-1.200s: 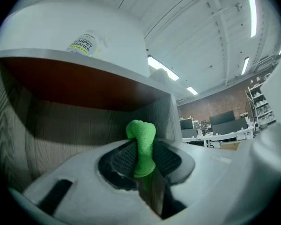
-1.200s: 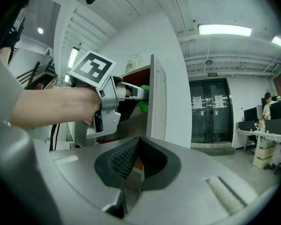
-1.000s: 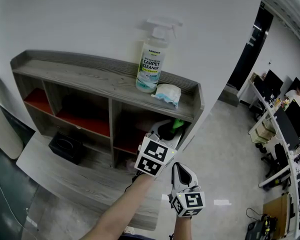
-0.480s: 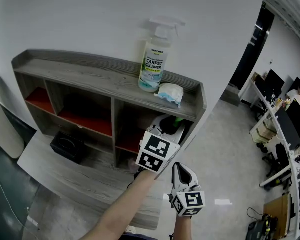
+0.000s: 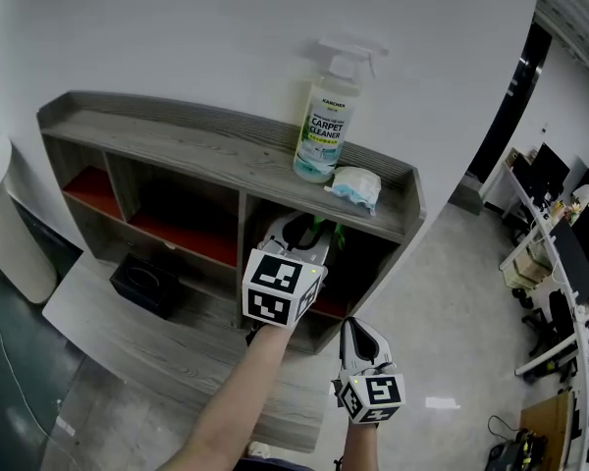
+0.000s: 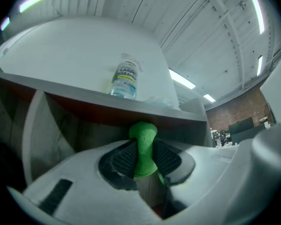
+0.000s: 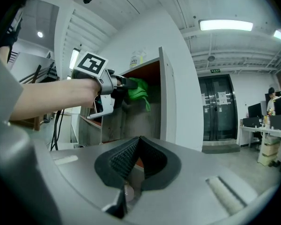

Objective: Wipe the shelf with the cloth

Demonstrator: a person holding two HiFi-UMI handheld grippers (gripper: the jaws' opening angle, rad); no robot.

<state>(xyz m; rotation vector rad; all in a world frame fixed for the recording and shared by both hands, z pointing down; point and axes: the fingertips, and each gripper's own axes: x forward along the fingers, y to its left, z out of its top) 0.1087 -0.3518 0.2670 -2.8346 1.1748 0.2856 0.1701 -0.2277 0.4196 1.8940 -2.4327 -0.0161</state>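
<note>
A green cloth (image 6: pixel 141 146) is pinched in my left gripper (image 5: pixel 312 231), which is shut on it in front of the right lower compartment of the grey wooden shelf (image 5: pixel 221 160). The cloth (image 7: pixel 136 89) hangs from the jaws just below the top board (image 6: pixel 98 99). My right gripper (image 5: pixel 358 337) hangs lower, near my body, away from the shelf, its jaws shut with nothing between them (image 7: pixel 133 159).
A carpet cleaner spray bottle (image 5: pixel 327 128) and a crumpled white-blue wipe (image 5: pixel 355 186) stand on the shelf top at the right. A black box (image 5: pixel 149 283) sits on the low front ledge. A white bin (image 5: pixel 5 219) stands to the left. Desks and monitors (image 5: pixel 569 253) are far right.
My left gripper with the green cloth has risen and moved leftward toward the shelf's lower right compartment. The right gripper has stayed put.
</note>
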